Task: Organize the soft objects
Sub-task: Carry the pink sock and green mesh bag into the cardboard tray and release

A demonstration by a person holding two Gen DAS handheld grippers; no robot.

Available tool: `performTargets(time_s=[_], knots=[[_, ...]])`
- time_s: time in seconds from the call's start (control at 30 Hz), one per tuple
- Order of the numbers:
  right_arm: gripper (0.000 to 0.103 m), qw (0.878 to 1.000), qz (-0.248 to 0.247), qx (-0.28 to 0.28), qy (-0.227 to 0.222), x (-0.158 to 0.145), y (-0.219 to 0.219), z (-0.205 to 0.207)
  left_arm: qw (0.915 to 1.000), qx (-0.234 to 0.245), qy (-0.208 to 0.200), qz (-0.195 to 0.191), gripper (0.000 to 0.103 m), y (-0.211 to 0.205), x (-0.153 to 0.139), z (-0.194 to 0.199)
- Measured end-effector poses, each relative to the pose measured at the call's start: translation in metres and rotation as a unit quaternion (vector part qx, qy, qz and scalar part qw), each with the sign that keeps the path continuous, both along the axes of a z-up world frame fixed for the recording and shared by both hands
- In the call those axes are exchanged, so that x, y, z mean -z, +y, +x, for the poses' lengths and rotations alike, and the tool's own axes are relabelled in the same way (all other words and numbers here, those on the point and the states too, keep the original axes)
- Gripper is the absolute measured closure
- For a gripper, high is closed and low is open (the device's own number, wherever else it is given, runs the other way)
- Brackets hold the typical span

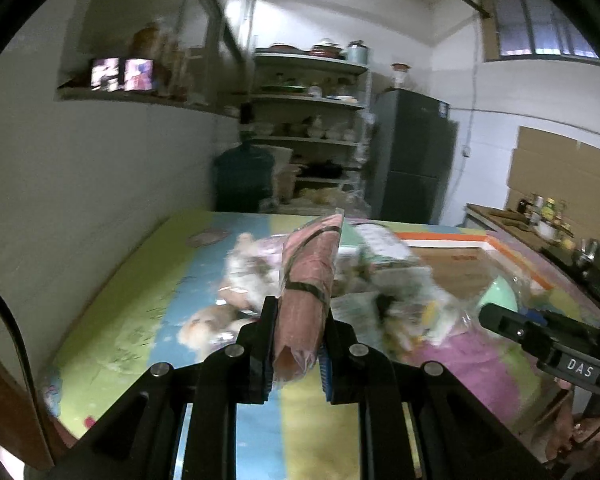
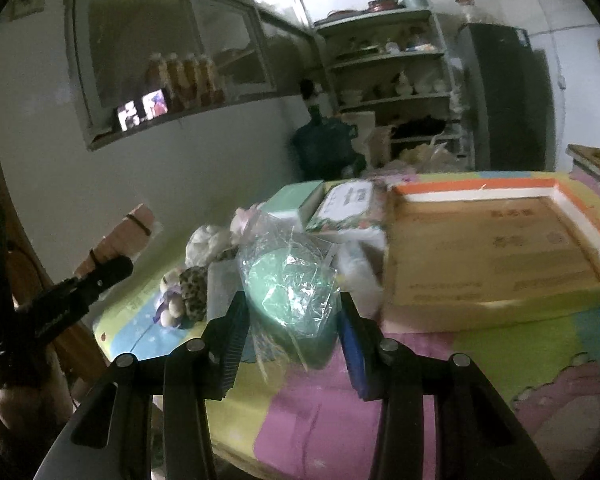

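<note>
My left gripper [image 1: 298, 344] is shut on a pink rolled cloth in clear wrap [image 1: 308, 288], bound with black bands, held up above the mat; it also shows in the right wrist view [image 2: 124, 236]. My right gripper [image 2: 292, 332] is shut on a mint green soft object in a crinkly clear bag [image 2: 292, 288]; its bag shows in the left wrist view [image 1: 498, 296]. A pile of soft toys lies on the colourful mat: white and tan plush [image 1: 244, 276], a leopard-print plush [image 2: 192, 288] and a small toy [image 2: 170, 304].
A cardboard tray with orange and white rim [image 2: 500, 248] lies on the mat at the right. A floral box [image 2: 348, 204] and a green box [image 2: 296, 200] stand behind the pile. A wall is at the left; shelves [image 1: 312, 120] and a fridge [image 1: 412, 156] stand beyond.
</note>
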State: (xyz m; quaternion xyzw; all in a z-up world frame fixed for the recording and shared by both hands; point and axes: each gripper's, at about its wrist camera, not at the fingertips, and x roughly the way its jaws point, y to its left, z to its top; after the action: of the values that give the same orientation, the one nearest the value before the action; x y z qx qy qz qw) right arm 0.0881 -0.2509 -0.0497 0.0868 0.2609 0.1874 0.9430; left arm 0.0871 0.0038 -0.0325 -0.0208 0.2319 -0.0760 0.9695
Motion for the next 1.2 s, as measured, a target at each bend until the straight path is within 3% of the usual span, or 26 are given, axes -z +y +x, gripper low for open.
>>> performTargets(time_s=[0.47, 0.93, 1.2], knots=[[0.058, 0.992, -0.052, 0.114, -0.033, -0.028, -0.096, -0.015, 0.99, 0.14, 0.018, -0.01, 0.085, -0.137, -0.012, 0.027], [0.058, 0.979, -0.068, 0.193, 0.023, -0.006, -0.216, 0.034, 0.9872, 0.141, 0.073, -0.013, 0.085, -0.249, 0.02, 0.089], [0.058, 0.978, -0.048, 0.191, 0.069, 0.018, -0.237, 0.078, 0.9843, 0.134, 0.116, -0.003, 0.085, -0.278, 0.051, 0.126]])
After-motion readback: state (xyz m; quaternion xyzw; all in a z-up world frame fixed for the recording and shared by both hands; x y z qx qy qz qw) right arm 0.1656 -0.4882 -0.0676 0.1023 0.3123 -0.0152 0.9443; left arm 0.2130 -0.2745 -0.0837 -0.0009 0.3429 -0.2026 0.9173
